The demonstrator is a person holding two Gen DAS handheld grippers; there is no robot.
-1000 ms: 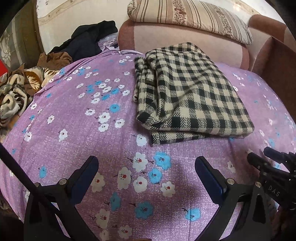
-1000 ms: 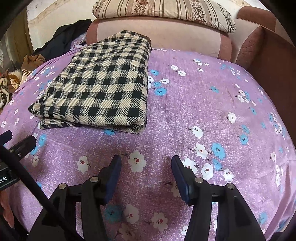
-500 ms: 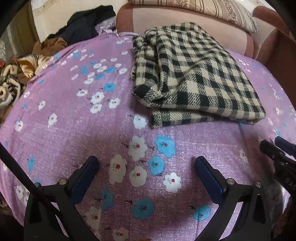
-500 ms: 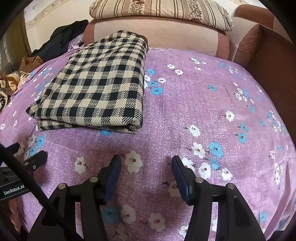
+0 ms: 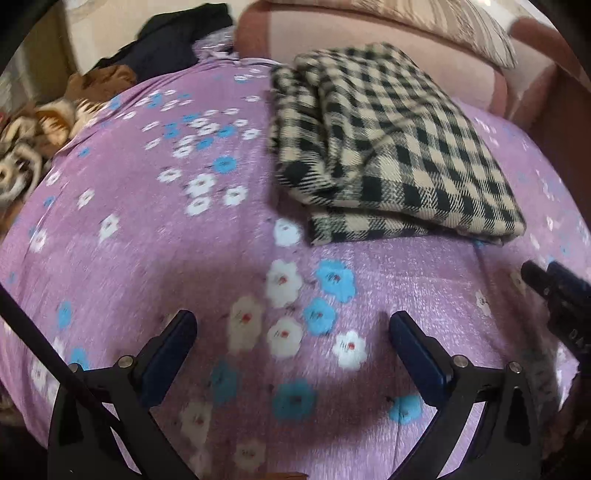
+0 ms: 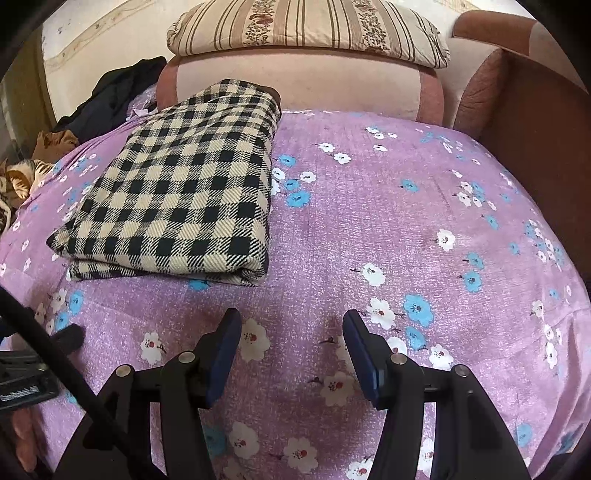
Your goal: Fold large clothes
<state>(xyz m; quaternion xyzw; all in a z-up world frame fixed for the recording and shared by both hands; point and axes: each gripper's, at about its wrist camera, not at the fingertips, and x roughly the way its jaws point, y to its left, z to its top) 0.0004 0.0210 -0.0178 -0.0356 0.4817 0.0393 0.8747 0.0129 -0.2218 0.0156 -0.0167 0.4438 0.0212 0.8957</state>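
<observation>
Folded checked garment point(image 6: 177, 192) lies on the purple floral bedsheet point(image 6: 388, 221), far-left part, near the headboard point(image 6: 295, 88). Left gripper point(image 5: 291, 332) jaws wide apart, empty. Right gripper point(image 6: 291, 332) jaws moderately apart, empty, both hovering near edge.

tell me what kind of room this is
Most likely a bedroom or living room at home: a purple flowered sheet covers a bed or sofa-bed, a striped pillow rests on its padded back, and unfolded clothes lie heaped beside it.

pillow point(image 5: 443, 33): top cut off, blurred | clothes pile point(image 5: 33, 147): blurred, cut by left edge
</observation>
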